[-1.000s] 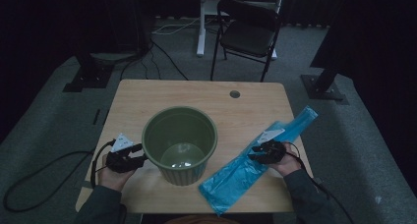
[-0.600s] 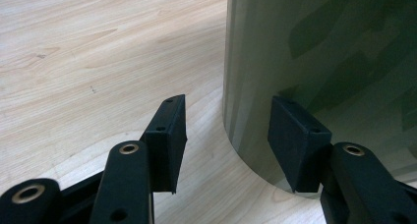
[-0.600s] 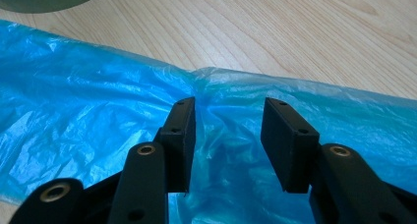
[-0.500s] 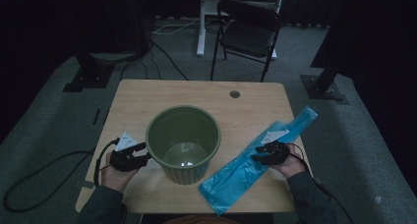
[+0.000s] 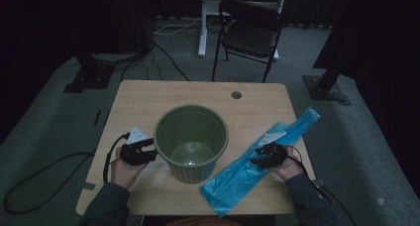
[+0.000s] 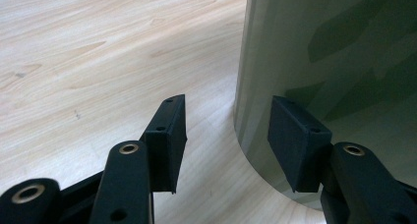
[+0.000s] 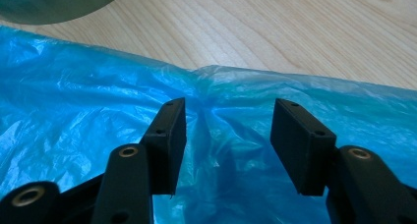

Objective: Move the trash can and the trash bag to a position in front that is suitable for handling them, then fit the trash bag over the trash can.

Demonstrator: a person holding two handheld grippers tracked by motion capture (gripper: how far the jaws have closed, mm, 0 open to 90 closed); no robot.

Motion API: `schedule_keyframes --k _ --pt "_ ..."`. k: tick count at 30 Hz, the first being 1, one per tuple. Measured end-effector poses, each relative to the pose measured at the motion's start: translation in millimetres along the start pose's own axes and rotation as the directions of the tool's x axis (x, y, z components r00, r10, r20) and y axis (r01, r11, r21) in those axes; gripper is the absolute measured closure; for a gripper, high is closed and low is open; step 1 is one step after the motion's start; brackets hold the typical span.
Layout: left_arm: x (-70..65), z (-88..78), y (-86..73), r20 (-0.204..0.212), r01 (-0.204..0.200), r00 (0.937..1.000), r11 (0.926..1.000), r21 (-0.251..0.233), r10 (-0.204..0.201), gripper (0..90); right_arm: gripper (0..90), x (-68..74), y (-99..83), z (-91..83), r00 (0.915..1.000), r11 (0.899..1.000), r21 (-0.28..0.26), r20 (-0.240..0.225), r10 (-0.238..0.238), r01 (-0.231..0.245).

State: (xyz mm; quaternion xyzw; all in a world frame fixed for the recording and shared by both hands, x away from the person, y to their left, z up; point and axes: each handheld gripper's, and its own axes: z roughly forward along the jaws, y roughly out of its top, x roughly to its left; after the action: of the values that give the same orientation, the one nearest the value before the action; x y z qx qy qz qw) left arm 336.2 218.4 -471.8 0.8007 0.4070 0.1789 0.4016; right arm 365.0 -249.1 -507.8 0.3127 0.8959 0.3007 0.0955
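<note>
A green plastic bin [image 5: 191, 141] stands upright in the middle of the wooden table [image 5: 148, 99]. My left gripper [image 5: 146, 151] is open right at the bin's left wall; in the left gripper view the bin wall [image 6: 334, 62] fills the right side, and the gripper [image 6: 227, 140] holds nothing. A flat blue plastic bag [image 5: 257, 161] lies diagonally on the table's right part. My right gripper [image 5: 257, 160] hovers open over the bag's middle. In the right gripper view the crinkled bag [image 7: 74, 111] spreads under the open gripper [image 7: 228, 140], apart from both pads.
A black folding chair [image 5: 250, 35] and a white desk leg [image 5: 202, 23] stand beyond the far table edge. Cables trail on the grey floor at left. A small round hole [image 5: 236, 94] sits in the tabletop near the far edge.
The bin has shifted slightly right with the left gripper following close to its wall. The right gripper stays over the bag.
</note>
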Motion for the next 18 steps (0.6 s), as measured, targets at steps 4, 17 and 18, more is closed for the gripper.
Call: schedule_keyframes --k 4,17,18 --pt "1.7 14.3 6.4 0.004 -0.007 1.0000 1.0000 0.001 0.007 49.3 44.6 -0.3 2.1 -1.2 0.9999 1.000 -0.014 0.012 0.006 -0.006" --pt "6.2 32.9 15.5 -0.003 -0.005 1.0000 1.0000 -0.004 0.004 49.1 39.9 4.9 -1.5 1.4 0.9998 1.000 -0.005 0.019 0.001 -0.001" --pt "6.5 34.4 16.1 -0.006 -0.004 1.0000 1.0000 -0.008 0.004 49.0 39.2 5.9 -1.6 2.4 0.9998 1.000 0.000 0.022 0.001 -0.001"
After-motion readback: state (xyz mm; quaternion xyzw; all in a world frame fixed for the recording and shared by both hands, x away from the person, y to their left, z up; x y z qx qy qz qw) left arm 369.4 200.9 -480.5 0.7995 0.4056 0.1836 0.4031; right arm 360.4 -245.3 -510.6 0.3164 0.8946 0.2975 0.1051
